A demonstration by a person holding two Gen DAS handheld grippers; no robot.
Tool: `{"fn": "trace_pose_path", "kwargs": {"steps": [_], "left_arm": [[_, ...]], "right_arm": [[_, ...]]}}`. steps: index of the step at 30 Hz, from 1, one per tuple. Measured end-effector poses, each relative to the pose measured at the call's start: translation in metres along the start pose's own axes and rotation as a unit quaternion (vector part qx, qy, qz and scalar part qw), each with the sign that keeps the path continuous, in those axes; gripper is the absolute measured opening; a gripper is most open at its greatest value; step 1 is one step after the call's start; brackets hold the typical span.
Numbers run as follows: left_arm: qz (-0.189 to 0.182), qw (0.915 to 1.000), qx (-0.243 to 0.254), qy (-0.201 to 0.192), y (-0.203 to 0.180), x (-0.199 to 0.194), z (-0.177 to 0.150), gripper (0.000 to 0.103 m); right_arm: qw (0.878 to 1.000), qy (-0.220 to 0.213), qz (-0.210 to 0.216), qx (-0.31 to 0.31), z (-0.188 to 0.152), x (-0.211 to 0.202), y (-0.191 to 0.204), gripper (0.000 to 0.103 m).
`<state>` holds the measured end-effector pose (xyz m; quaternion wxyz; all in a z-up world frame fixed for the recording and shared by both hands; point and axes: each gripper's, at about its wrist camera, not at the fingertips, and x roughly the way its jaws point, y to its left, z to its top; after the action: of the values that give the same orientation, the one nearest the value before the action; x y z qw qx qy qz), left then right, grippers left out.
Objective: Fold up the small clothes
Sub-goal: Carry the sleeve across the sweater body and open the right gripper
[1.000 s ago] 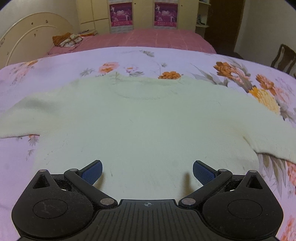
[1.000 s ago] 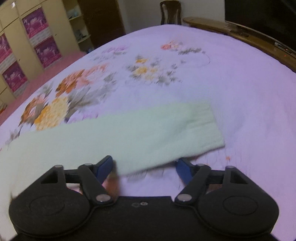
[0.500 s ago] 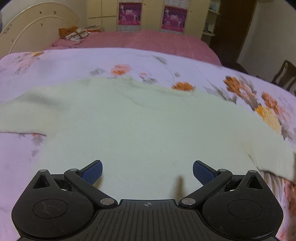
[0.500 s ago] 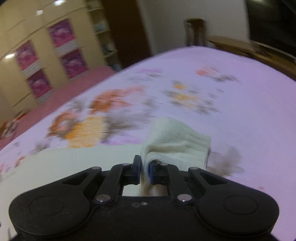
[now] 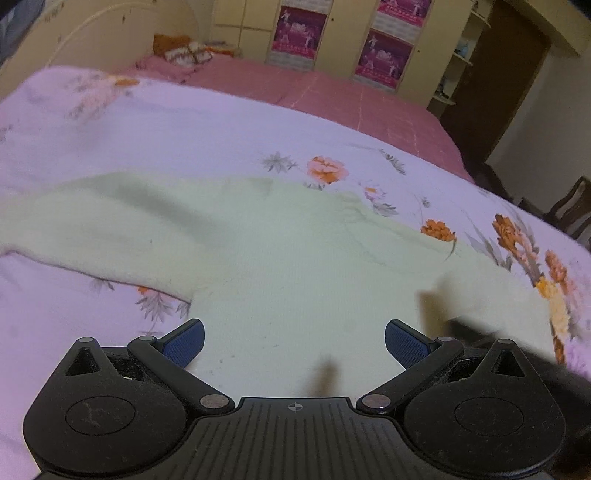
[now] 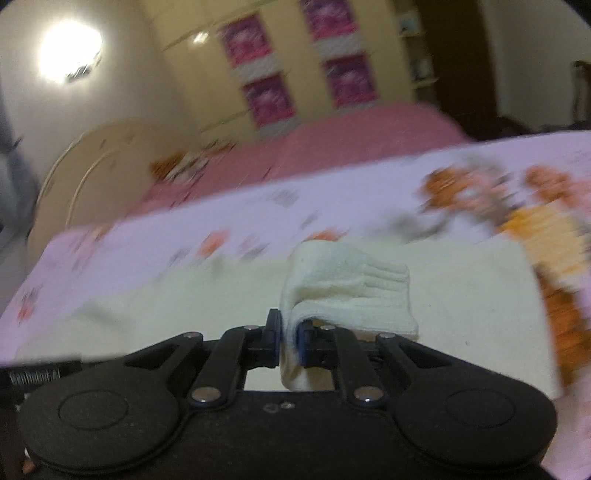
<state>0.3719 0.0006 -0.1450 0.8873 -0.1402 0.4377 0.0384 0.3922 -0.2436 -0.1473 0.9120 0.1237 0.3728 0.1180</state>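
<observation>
- Left gripper [image 5: 294, 341]: black housing with ribbed top, blue textured pads [image 5: 184, 341] set wide apart; nothing between them; poised over the lower body of the sweater, contact not discernible.
- Right gripper [image 6: 289, 341]: same black build, jaws drawn together and clamped on the sleeve cuff [image 6: 351, 291]; the cuff bunches up and droops over the right-hand pad.
- Sweater [image 5: 295, 266]: pale cream, soft fuzzy knit, laid flat on the near bed, neckline away from the left camera. One sleeve [image 5: 92, 236] lies stretched out to the left in the left wrist view; the other sleeve's ribbed cuff is raised in the right gripper above the sweater's body.
- A blurred pale and dark shape at the right of the left wrist view crosses over the sweater; too smeared to identify.
- Bedspread [image 5: 184, 140]: smooth lilac fabric printed with orange, pink and grey flowers; it carries the sweater.
- Second bed [image 5: 332, 96]: pink checked cover, beyond the near bed; small patterned cushions [image 5: 184, 53] at its head.
- Headboard [image 5: 92, 33]: cream, curved.
- Wardrobe [image 5: 343, 37]: cream-yellow doors with magenta picture panels.
- Dark wooden door [image 5: 498, 74] and a chair back [image 5: 569, 210], far right.
- Bright ceiling lamp [image 6: 70, 50], seen only from the right wrist; that view is motion-blurred.
</observation>
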Motion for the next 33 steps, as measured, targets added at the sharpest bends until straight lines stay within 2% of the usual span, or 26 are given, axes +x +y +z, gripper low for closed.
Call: {"fn": "trace_pose_path", "kwargs": {"steps": [2, 4, 5, 9, 11, 14, 18, 20, 22, 24, 26, 30, 33], "left_arm": [[-0.021, 0.9997, -0.004, 0.008, 0.006, 0.006, 0.001, 0.103], [-0.034, 0.9993, -0.004, 0.016, 0.006, 0.011, 0.0, 0.103], [-0.043, 0.9988, -0.004, 0.021, 0.005, 0.013, -0.001, 0.103], [-0.07, 0.9971, 0.014, 0.027, -0.009, 0.019, -0.007, 0.103], [-0.059, 0.9976, 0.029, 0.021, -0.017, 0.019, -0.011, 0.103], [-0.036, 0.9987, 0.034, 0.01, -0.017, 0.016, -0.012, 0.103], [0.016, 0.9991, 0.038, -0.003, -0.001, 0.009, -0.014, 0.103], [0.036, 0.9983, 0.046, -0.005, 0.007, 0.008, -0.017, 0.103], [0.043, 0.9981, 0.045, 0.0, 0.015, 0.008, -0.02, 0.103], [0.024, 0.9991, 0.032, 0.011, 0.019, 0.009, -0.024, 0.103], [-0.005, 0.9995, 0.023, 0.02, 0.017, 0.01, -0.026, 0.103], [-0.07, 0.9964, 0.028, 0.037, -0.008, 0.024, -0.029, 0.103], [-0.099, 0.9936, 0.014, 0.053, -0.024, 0.041, -0.033, 0.102]], "right_arm": [[0.999, 0.032, 0.007, -0.024, -0.01, 0.021, 0.019, 0.023], [0.998, 0.05, 0.008, -0.036, -0.022, 0.028, 0.03, 0.052], [0.998, 0.044, 0.017, -0.038, -0.023, 0.023, 0.033, 0.056], [0.998, 0.012, 0.02, -0.051, -0.022, -0.014, 0.03, 0.058], [0.998, 0.006, 0.002, -0.055, -0.021, -0.027, 0.02, 0.06], [0.999, 0.035, -0.007, -0.019, -0.022, -0.015, 0.001, 0.061], [0.997, 0.045, 0.042, 0.051, -0.02, 0.006, -0.006, 0.06], [0.997, 0.035, 0.056, 0.047, -0.015, 0.011, 0.007, 0.06], [0.995, 0.032, 0.09, 0.03, -0.012, 0.01, 0.025, 0.061], [0.993, 0.024, 0.114, 0.003, -0.011, 0.005, 0.039, 0.061], [0.993, 0.014, 0.116, -0.008, -0.009, -0.004, 0.041, 0.06], [0.999, -0.02, 0.042, -0.006, -0.007, -0.029, 0.011, 0.062], [0.999, -0.031, -0.019, -0.007, -0.015, -0.051, -0.019, 0.065]]}}
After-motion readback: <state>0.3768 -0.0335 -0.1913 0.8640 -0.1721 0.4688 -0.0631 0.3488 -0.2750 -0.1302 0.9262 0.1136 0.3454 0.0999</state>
